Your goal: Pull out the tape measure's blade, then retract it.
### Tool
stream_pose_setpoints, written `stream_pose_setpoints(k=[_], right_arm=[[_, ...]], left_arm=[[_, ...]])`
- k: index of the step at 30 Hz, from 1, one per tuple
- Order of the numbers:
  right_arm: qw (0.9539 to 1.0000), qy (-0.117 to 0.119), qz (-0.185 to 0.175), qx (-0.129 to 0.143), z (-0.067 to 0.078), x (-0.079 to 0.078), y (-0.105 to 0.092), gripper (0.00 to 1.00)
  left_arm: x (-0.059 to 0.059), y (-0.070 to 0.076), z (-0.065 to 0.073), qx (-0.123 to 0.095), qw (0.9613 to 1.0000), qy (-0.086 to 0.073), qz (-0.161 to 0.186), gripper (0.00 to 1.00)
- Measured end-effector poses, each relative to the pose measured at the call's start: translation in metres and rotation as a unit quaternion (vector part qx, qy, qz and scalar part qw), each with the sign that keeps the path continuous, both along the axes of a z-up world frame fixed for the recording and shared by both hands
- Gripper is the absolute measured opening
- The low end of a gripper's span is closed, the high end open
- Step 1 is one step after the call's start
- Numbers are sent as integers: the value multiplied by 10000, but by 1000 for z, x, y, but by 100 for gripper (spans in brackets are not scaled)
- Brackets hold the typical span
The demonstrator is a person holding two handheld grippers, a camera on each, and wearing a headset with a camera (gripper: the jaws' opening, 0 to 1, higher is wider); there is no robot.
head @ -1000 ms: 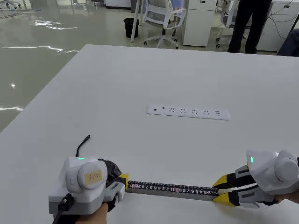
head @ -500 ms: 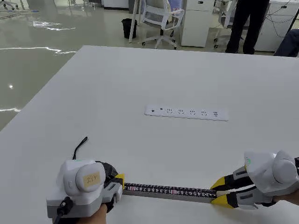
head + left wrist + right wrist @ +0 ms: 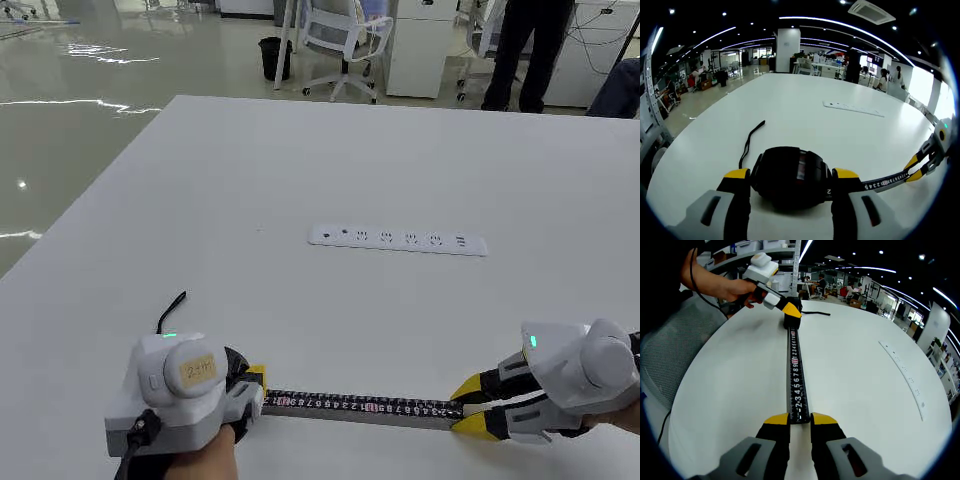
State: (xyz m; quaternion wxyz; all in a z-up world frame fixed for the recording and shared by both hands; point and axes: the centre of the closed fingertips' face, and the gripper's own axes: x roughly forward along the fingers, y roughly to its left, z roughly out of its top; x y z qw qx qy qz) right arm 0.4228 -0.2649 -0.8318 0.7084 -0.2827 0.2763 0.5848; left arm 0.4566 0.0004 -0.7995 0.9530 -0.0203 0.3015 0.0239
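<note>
L gripper [image 3: 791, 176] jaws clamp the case [image 3: 237, 368] btwn them, at the near side of the table [image 3: 400, 150]. R gripper [image 3: 800, 419] jaws are closed on the blade [image 3: 360, 406] end, one jaw per edge, low numbers right at the tips. Blade runs flat, face up, along the table from case to R gripper. Strap [image 3: 751, 140] lies loose beyond the case.

Risks, as I judge them:
- R grip is edge-on on thin steel w/ little bite, so more pull or a slight twist could pop it out. The spring would then whip the blade back & slam the hook into the case mouth.
- Case looks rounded & smooth, so an off-axis pull could roll it in the L jaws or drag it over the table.
- Lifting the R end w/o support could kink the blade.
- On retract, letting go all at once = same whip. Safer to walk the R gripper back toward the case.
- Can't tell if a lock is set.

Containers: the case is the one housing at hand, presumably w/ the rest of the blade coiled inside, though that's hidden. A bin [image 3: 275, 58] stands on the floor beyond the table; contents can't be made out. Strip [image 3: 398, 240] lies mid-table, well apart from the work.
</note>
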Motion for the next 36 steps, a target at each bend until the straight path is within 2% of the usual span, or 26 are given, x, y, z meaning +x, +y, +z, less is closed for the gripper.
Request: stream_pose_setpoints(k=[23,36], right_arm=[[9999,-69,81,-29,2,1,4,15],[9999,-67,130,-8,5,2,7,15]], left_arm=[[0,1,-2,407,9989,106,-198,58],[-1,1,-3,416,9988,152,-203,58]])
